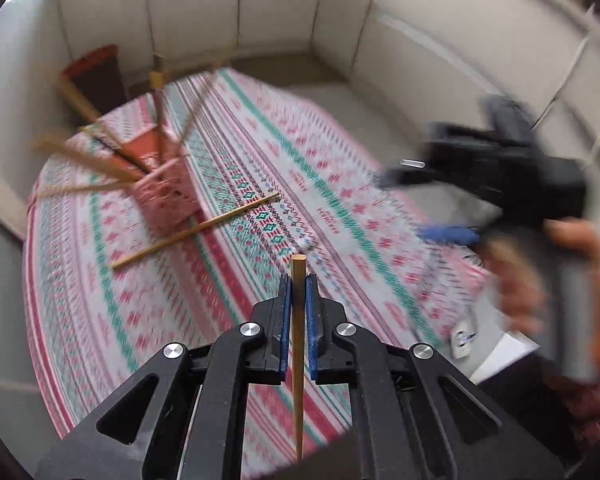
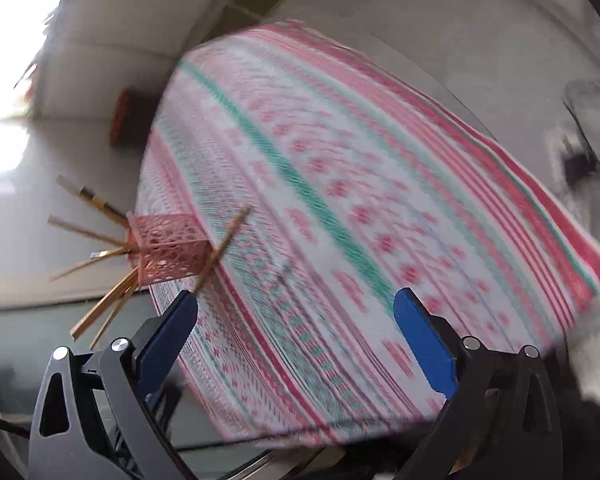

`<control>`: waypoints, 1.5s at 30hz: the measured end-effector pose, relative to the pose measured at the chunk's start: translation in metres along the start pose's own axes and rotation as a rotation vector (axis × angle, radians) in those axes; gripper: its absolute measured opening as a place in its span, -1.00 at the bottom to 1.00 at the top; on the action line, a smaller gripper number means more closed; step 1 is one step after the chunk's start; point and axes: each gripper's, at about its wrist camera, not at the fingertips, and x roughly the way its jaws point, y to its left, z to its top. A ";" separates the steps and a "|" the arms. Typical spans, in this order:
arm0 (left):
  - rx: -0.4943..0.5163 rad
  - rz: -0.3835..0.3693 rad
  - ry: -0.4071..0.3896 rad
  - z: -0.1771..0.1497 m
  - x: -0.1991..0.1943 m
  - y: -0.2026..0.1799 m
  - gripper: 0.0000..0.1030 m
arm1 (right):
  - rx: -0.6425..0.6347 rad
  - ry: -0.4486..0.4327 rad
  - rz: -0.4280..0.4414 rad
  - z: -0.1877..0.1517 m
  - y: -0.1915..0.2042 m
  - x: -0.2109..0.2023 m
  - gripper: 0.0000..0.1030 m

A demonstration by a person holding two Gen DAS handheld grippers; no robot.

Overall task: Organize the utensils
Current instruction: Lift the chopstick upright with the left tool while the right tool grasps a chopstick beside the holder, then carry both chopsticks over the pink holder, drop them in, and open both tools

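One chopstick [image 1: 299, 320] was clamped between the blue pads of the left gripper [image 1: 299, 280], with its blunt end standing a little past the fingertips and the rest of the stick running back under the gripper body. The grip sat close to that end, so most of the length hung free behind the pads.

The landmark for everything was the pink holder [image 1: 168, 194], a perforated cup on the patterned surface [image 1: 360, 216]. It stood far to the left of the held chopstick, and several chopsticks already leaned out of its mouth like a fan. One loose chopstick [image 1: 196, 230] lay flat on the surface, just to the right of the holder and touching or nearly touching its base; I could not tell which.

Further right of the holder, the right gripper [image 1: 452, 204] was seen blurred, carried by a hand [image 1: 540, 280]. In its own view the right gripper [image 2: 296, 308] had its jaws wide apart with nothing between them, and the holder [image 2: 168, 246] was at its left.

The step in hand seemed to be to carry the clamped stick to the holder. To do it well, I think the long free part should be turned downward first, and then lowered into a gap in the mouth, away from the leaning sticks. A push on them could tip the light holder. The pads should open only when the tip is well inside.
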 end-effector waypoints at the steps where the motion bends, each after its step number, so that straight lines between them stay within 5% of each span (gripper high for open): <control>1: -0.013 -0.009 -0.033 -0.012 -0.018 0.003 -0.88 | -0.077 -0.035 -0.013 -0.001 0.011 0.002 0.84; 3: -0.034 -0.010 -0.072 -0.029 -0.037 0.007 -0.88 | -0.350 -0.136 -0.041 -0.008 0.042 0.007 0.72; 5: -0.068 -0.011 -0.113 -0.039 -0.055 0.020 -0.88 | -0.527 -0.125 0.000 -0.013 0.057 0.018 0.44; 8: -0.113 -0.023 -0.165 -0.043 -0.071 0.040 -0.88 | -0.624 -0.044 0.026 -0.002 0.063 0.040 0.44; 12: -0.145 -0.039 -0.212 -0.045 -0.087 0.052 -0.88 | -0.922 -0.060 -0.133 -0.001 0.086 0.067 0.43; 16: -0.160 -0.047 -0.192 -0.045 -0.079 0.058 -0.88 | -1.099 -0.032 -0.145 -0.005 0.100 0.092 0.41; 18: -0.160 -0.059 -0.187 -0.041 -0.076 0.058 -0.88 | -1.137 0.019 -0.137 -0.004 0.102 0.107 0.11; 29: -0.179 -0.065 -0.185 -0.032 -0.067 0.064 -0.88 | -1.298 0.148 -0.159 0.009 0.117 0.167 -0.24; 33: -0.186 -0.060 -0.189 -0.035 -0.072 0.065 -0.88 | -1.307 0.193 -0.177 0.002 0.108 0.159 -0.67; 41: -0.187 -0.076 -0.269 -0.049 -0.108 0.066 -0.88 | -1.325 0.252 -0.288 -0.046 0.073 0.122 -0.84; 45: -0.195 -0.095 -0.314 -0.054 -0.125 0.068 -0.88 | -1.293 0.187 -0.314 -0.068 0.067 0.088 -0.85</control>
